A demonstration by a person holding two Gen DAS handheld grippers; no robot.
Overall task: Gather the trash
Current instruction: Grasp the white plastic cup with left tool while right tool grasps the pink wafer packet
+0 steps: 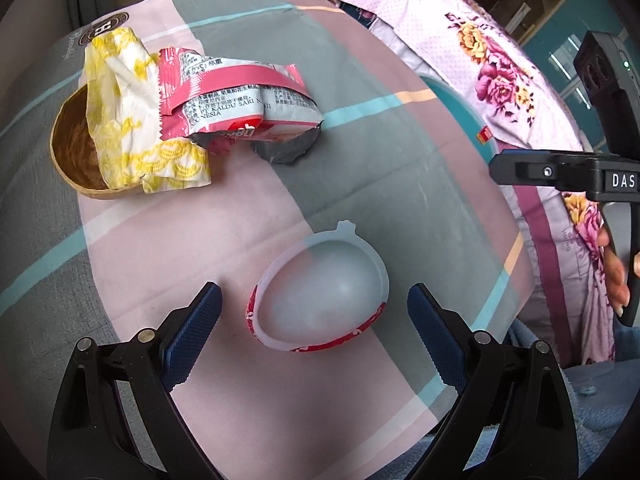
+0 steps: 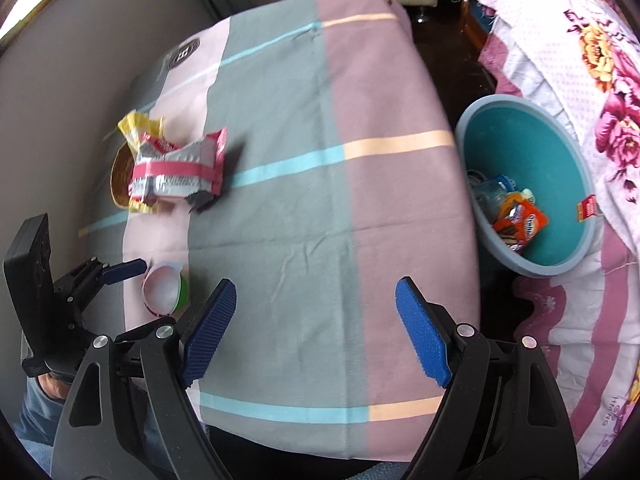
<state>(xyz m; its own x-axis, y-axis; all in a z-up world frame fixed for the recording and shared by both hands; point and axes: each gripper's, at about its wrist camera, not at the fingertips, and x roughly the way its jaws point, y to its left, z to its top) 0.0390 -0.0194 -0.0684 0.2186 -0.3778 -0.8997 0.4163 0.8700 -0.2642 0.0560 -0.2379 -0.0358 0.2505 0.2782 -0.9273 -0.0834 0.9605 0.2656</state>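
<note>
The left tool (image 1: 314,312) hangs released, its blue pads either side of the translucent red-banded plastic cup (image 1: 320,294) on the checked counter (image 1: 360,152); beyond the cup, crumpled wrappers (image 1: 240,96). The right tool (image 2: 316,320) is released, empty.

One plastic cup (image 1: 320,292), two crumpled wrappers (image 1: 236,100), one brown bowl (image 1: 72,148), one teal bin (image 2: 532,184), two claws (image 1: 316,312).

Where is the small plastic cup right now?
In the left wrist view the plastic cup lies on its side on the tablecloth, between the left gripper's open jaws, nearer than the wrapper pile.
</note>
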